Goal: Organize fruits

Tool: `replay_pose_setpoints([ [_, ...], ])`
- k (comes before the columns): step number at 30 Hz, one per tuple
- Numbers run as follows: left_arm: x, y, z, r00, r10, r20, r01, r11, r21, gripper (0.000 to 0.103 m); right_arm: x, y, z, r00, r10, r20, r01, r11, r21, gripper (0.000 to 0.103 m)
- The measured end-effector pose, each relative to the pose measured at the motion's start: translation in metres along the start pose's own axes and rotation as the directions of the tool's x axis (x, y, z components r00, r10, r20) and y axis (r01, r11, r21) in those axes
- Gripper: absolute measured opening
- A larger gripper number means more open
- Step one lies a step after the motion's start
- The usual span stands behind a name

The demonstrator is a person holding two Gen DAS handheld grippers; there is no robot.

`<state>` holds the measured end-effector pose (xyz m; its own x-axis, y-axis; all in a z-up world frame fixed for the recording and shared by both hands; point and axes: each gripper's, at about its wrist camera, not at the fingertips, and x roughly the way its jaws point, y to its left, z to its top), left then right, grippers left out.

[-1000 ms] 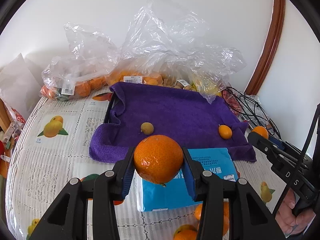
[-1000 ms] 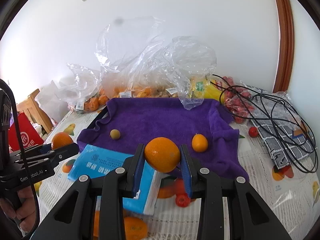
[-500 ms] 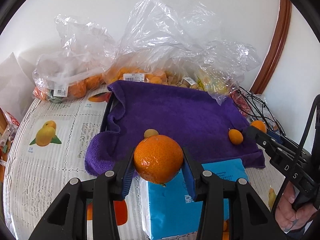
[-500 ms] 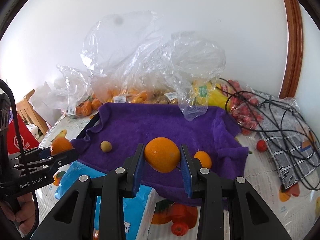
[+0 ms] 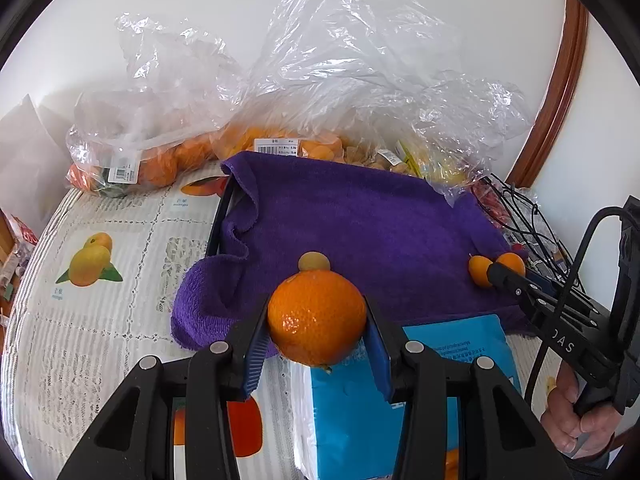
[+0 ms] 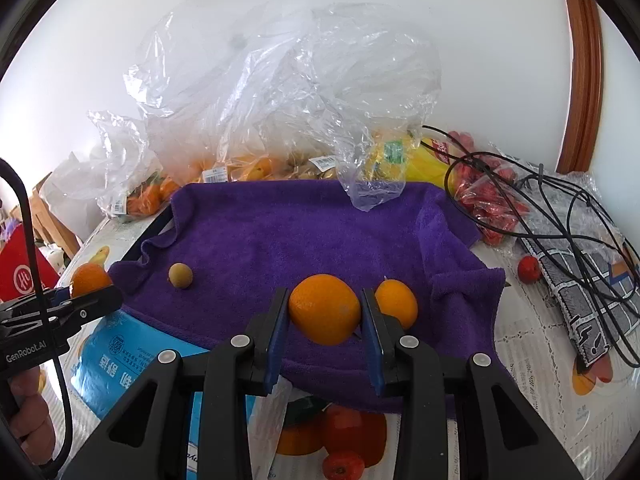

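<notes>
Both grippers nearer purple towel (image 6: pixel 304 240), left gripper (image 5: pixel 316 344) clamping tangerine (image 5: pixel 316 318), right gripper (image 6: pixel 325 332) clamping orange (image 6: pixel 324 309)

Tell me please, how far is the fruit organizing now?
Done: two small fruits, a brownish one and an orange one, lie on the purple towel. In hand: each tool, left and right, grips an orange. Left: the bagged fruit behind.

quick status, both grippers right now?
Left gripper: closed on a mandarin, carried above the purple towel.
Right gripper: closed on an orange, above the same towel.
</notes>
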<state>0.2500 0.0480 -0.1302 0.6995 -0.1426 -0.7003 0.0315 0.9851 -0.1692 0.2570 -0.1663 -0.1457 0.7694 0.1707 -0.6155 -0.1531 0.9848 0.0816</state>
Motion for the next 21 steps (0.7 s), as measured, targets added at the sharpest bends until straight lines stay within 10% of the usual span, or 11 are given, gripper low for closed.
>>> replay_pose_setpoints([
  [21, 0.009, 0.003, 0.000, 0.999, -0.024, 0.041, 0.026, 0.999, -0.037, 0.042, 0.019, 0.002, -0.008, 0.997, 0.015, -0.075, -0.016, 1.000, -0.004, 0.034],
])
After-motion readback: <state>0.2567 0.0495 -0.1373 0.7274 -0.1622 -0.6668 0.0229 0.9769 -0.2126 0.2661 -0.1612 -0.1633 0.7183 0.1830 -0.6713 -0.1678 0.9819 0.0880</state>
